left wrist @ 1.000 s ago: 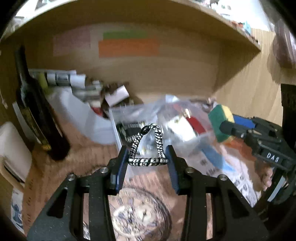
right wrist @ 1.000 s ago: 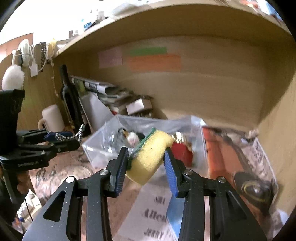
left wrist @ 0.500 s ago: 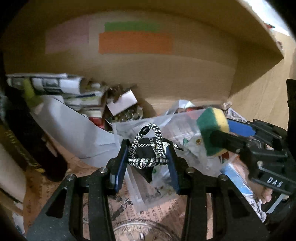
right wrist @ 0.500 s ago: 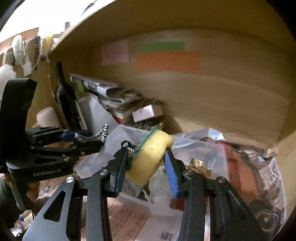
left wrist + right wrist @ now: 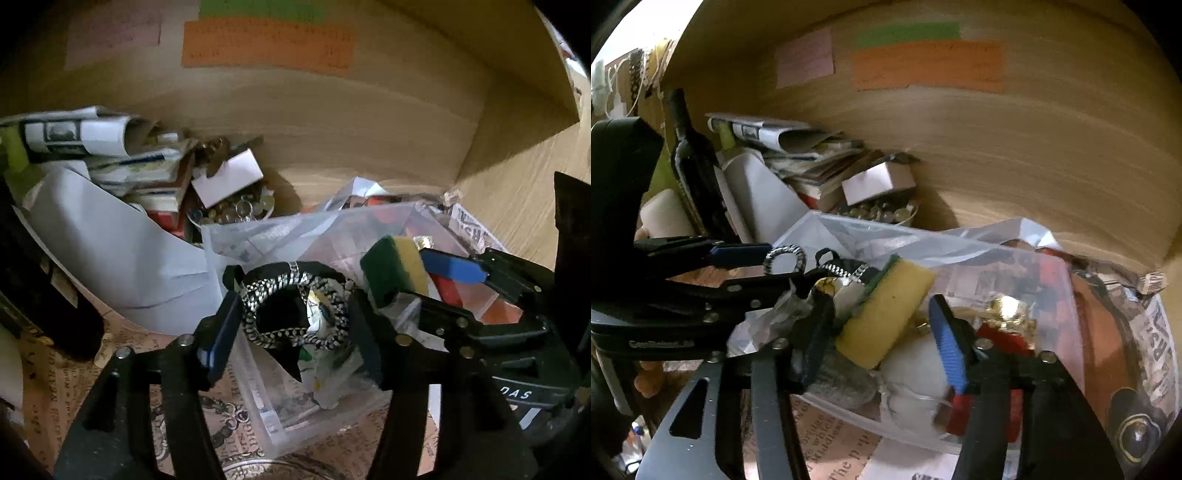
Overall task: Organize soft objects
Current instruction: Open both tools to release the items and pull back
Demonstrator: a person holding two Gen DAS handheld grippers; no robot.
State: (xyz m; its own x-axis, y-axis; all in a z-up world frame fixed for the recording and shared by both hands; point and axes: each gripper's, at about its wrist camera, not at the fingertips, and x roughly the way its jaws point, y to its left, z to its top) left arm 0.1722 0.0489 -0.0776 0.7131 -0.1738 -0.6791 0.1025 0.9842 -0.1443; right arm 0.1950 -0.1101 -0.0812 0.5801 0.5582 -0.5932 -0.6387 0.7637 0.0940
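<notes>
My left gripper [image 5: 295, 314] has opened; a black-and-white braided hair tie [image 5: 295, 310] sits as a round loop between its fingers, over the clear plastic box [image 5: 266, 413]. It also shows in the right wrist view [image 5: 785, 258]. My right gripper [image 5: 882, 328] has opened too; the yellow-and-green sponge [image 5: 886, 314] leans on the left finger, apart from the blue right pad [image 5: 947, 350], over the box [image 5: 997, 417]. The sponge also shows in the left wrist view [image 5: 395, 269]. The box holds a white soft lump [image 5: 916, 373], red items and gold trinkets.
A wooden shelf back wall carries pink, green and orange notes [image 5: 927, 62]. Rolled papers and books [image 5: 110, 155], a white card [image 5: 229, 177], a bowl of beads [image 5: 236, 210], a dark bottle [image 5: 694, 162] and a white mug [image 5: 665, 214] crowd the left. Newspaper lines the shelf floor.
Both grippers moved forward over the clear box. Both jaws widened; the hair tie relaxed into a round loop and the sponge is no longer squeezed on its right side.
</notes>
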